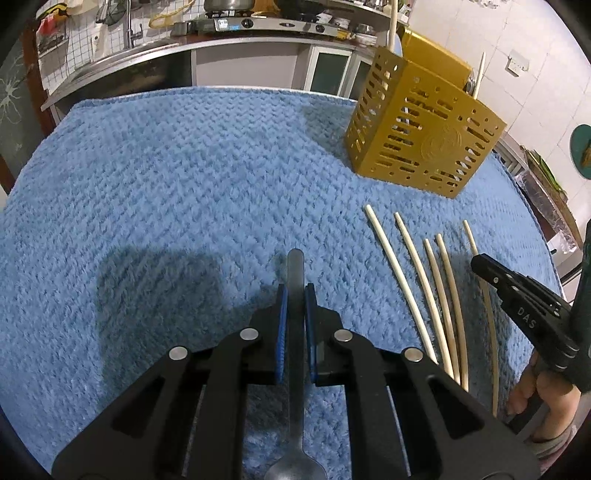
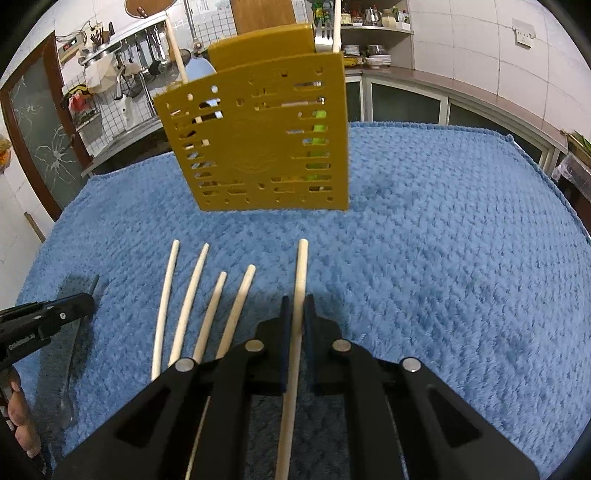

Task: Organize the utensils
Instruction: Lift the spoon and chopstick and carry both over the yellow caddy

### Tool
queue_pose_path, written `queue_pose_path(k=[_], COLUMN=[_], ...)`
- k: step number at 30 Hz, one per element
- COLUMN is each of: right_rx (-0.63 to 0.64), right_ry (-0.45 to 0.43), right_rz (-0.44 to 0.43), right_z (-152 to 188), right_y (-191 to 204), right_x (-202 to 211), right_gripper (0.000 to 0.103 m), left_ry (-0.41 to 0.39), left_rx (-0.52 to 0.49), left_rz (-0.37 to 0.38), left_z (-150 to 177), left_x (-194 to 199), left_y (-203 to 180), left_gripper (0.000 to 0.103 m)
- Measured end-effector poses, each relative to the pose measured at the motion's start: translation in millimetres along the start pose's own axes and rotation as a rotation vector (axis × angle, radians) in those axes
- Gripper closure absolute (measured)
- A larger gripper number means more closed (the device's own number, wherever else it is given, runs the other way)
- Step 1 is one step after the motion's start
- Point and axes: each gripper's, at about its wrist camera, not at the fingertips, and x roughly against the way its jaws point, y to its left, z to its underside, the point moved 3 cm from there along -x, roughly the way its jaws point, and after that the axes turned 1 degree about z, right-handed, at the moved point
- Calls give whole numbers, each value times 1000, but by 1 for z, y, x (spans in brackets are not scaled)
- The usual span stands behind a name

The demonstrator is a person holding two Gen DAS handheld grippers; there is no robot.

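Pick-up step: my left gripper (image 1: 295, 291) clamps a spoon (image 1: 295, 266), my right gripper (image 2: 295, 302) a chopstick (image 2: 301, 266); next, carry both to the holder (image 2: 258, 140).

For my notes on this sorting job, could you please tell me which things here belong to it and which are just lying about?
Part of the job:
spoon in the left gripper
chopstick in the right gripper
four loose chopsticks
yellow utensil holder

Just about:
blue towel
kitchen counter
stove
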Motion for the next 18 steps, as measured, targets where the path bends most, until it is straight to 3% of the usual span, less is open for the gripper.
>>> queue_pose_path(k=[18], right_rx=[-12], right_ry=[-123], right_rz=[-55], right_z=[-10], right_y=[1], right_x=[52], right_gripper=[97], left_ry=[-168], left_rx=[-23], left_rz=[53], left_z=[-13], left_x=[57], left_y=[-10], left_gripper=[95])
